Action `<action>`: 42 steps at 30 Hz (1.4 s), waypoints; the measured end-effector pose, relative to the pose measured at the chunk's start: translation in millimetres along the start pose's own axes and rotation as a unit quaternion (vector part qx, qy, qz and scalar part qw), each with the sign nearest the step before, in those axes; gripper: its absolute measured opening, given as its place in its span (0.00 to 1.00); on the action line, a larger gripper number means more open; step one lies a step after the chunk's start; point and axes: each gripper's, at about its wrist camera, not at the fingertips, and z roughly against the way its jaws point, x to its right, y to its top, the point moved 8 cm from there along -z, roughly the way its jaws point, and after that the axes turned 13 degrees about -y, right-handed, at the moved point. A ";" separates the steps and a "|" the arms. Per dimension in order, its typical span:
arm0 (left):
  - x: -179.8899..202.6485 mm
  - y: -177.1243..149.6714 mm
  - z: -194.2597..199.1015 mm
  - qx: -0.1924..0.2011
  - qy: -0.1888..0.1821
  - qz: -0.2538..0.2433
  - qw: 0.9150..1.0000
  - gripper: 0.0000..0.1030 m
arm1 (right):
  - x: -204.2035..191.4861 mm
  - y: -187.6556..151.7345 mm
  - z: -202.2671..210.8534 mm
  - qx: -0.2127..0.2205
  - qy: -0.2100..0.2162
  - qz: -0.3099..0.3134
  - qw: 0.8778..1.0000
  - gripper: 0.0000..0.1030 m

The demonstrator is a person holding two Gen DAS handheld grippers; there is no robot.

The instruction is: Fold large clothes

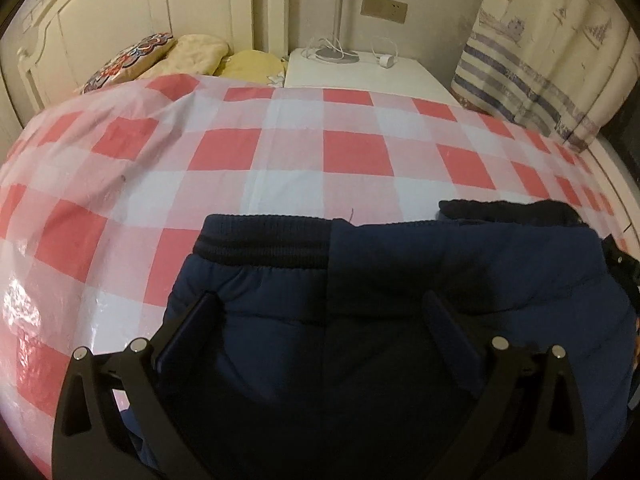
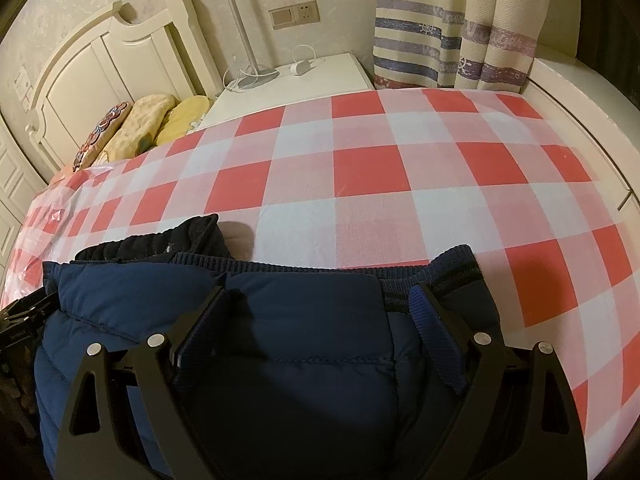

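A: Looking at left wrist first. Navy padded jacket (image 1: pixel 400 280) lies on the red-checked cover (image 1: pixel 280 152), near edge of the bed. Left gripper (image 1: pixel 328 312) sits over it, jaws spread wide, padding bulging between them; can't see the pads pressing, so I call it released.

B: Risk there?

A: Slick plastic cover plus puffy fill. If the jaws close on only the top layer, I'd expect the fold to peel apart or the whole bundle to slide.

B: Right wrist?

A: Right gripper (image 2: pixel 324 308) also spread wide over the jacket (image 2: pixel 160 312), nothing pinched. Right finger (image 2: pixel 436 320) lies against the ribbed band (image 2: pixel 320 268). Part of the other tool shows at the far left edge.

B: Orientation?

A: Ribbed band points away from both cameras, toward the curtain (image 2: pixel 452 32) and nightstand (image 2: pixel 304 80). Bundle's long axis appears to run across the view, left to right, parallel to that band. Near end is hidden under the grippers, so can't confirm full extent.
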 end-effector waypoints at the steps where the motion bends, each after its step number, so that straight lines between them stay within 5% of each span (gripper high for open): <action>1: 0.0 0.8 3.9 0.007 0.008 0.000 1.000 0.98 | 0.0 -0.9 1.6 0.000 -0.003 -0.001 1.000 0.83; 4: 2.8 8.2 31.7 0.049 0.056 -0.016 0.997 0.93 | -8.7 -4.0 25.6 0.002 -0.033 0.005 0.999 0.84; 7: 49.8 8.8 63.2 0.088 0.006 -0.061 0.994 0.95 | -47.9 -15.5 67.6 0.039 -0.005 0.065 0.997 0.84; 10: 90.0 0.7 60.7 0.083 0.005 -0.126 0.989 0.98 | -91.6 -38.3 92.9 0.067 -0.010 0.158 0.985 0.84; 13: 113.6 -20.9 22.4 0.038 0.030 -0.185 0.981 0.98 | -115.8 -61.7 80.1 0.062 -0.034 0.216 0.974 0.88; 20: 95.6 -29.2 -1.1 0.010 -0.031 -0.125 0.992 0.98 | -106.0 -68.6 53.8 0.040 0.012 0.166 0.985 0.95; 29: 77.1 -29.3 23.8 0.027 -0.022 -0.101 0.994 0.98 | -94.2 -70.0 73.9 0.039 0.045 0.149 0.987 0.95; 36: 1.9 -46.3 70.2 0.049 0.029 -0.065 0.996 0.98 | -5.5 -74.0 96.6 0.064 -0.039 0.115 0.991 0.95; 39: -14.0 -52.6 64.9 0.045 -0.012 -0.023 0.999 0.98 | 17.2 -84.9 76.0 0.043 0.014 0.067 0.997 0.96; 42: -14.8 -51.6 60.7 0.047 -0.005 -0.022 0.999 0.98 | 19.4 -85.4 71.4 0.049 0.032 0.049 0.997 0.96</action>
